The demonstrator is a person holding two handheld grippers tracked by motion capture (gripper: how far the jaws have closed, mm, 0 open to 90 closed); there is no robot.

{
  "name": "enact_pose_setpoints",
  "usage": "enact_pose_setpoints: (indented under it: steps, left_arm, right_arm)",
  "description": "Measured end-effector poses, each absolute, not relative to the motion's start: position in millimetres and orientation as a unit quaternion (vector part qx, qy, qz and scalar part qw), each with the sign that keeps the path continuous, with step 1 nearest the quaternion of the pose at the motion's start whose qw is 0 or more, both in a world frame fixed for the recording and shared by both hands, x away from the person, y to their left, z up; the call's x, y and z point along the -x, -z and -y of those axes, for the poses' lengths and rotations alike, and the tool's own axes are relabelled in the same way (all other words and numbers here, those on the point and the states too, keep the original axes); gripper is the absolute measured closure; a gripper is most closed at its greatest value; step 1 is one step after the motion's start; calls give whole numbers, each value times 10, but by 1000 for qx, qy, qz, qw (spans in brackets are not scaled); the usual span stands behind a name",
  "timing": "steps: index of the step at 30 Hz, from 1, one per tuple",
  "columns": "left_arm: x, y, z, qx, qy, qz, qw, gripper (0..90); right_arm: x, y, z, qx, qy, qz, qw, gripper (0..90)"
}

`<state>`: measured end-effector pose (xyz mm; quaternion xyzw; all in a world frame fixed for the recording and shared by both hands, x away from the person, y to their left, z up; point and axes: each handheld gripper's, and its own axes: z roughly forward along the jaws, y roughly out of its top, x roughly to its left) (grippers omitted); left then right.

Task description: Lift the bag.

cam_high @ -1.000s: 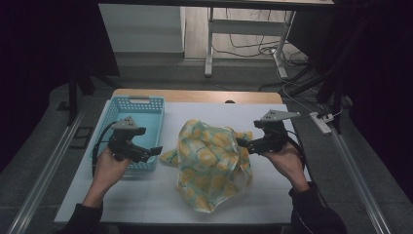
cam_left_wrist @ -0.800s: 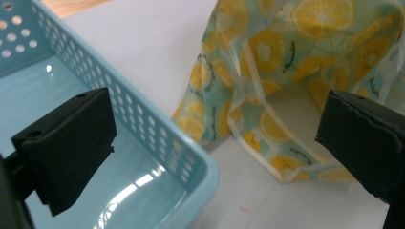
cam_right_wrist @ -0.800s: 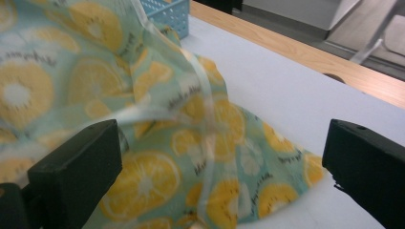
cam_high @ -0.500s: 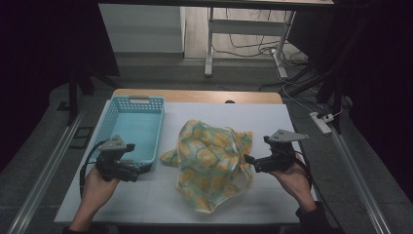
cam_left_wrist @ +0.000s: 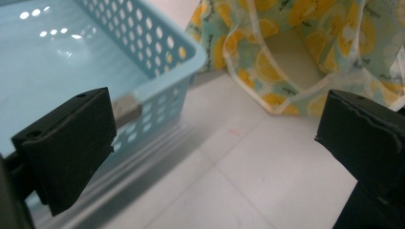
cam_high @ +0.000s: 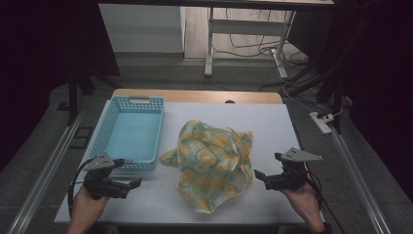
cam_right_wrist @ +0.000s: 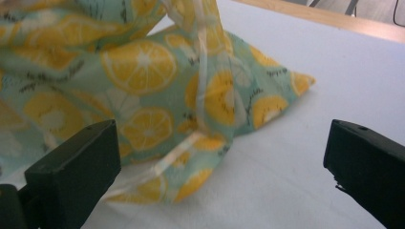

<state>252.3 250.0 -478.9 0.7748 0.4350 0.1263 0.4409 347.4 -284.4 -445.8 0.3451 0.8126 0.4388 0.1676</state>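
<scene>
A crumpled cloth (cam_high: 214,158) with yellow lemon slices on pale green lies in the middle of the white table; it also shows in the left gripper view (cam_left_wrist: 305,52) and the right gripper view (cam_right_wrist: 143,90). A light blue perforated basket (cam_high: 129,134) (cam_left_wrist: 71,62) stands empty to its left. My left gripper (cam_high: 134,184) (cam_left_wrist: 215,157) is open near the front left, just before the basket's near corner, jaws wide apart and holding nothing. My right gripper (cam_high: 258,178) (cam_right_wrist: 219,171) is open at the front right, a short way off the cloth's right edge.
The white table (cam_high: 287,126) ends in a wooden strip (cam_high: 195,95) at the back. Metal rails (cam_high: 44,170) run along both sides. A desk frame (cam_high: 243,44) and cables stand on the floor behind, with a power strip (cam_high: 321,122) at the right.
Both grippers have drawn back toward the table's front edge and away from the cloth. The cloth and basket have not moved.
</scene>
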Motion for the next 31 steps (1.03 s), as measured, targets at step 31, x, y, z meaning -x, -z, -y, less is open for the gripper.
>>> enact_pose_setpoints:
  steps: [31]
  left_arm:
    - [-2104, 5226, -2653, -783, -122, -491, 362, 0]
  right_arm:
    - [-2988, 5014, 3167, -382, -377, -830, 151, 0]
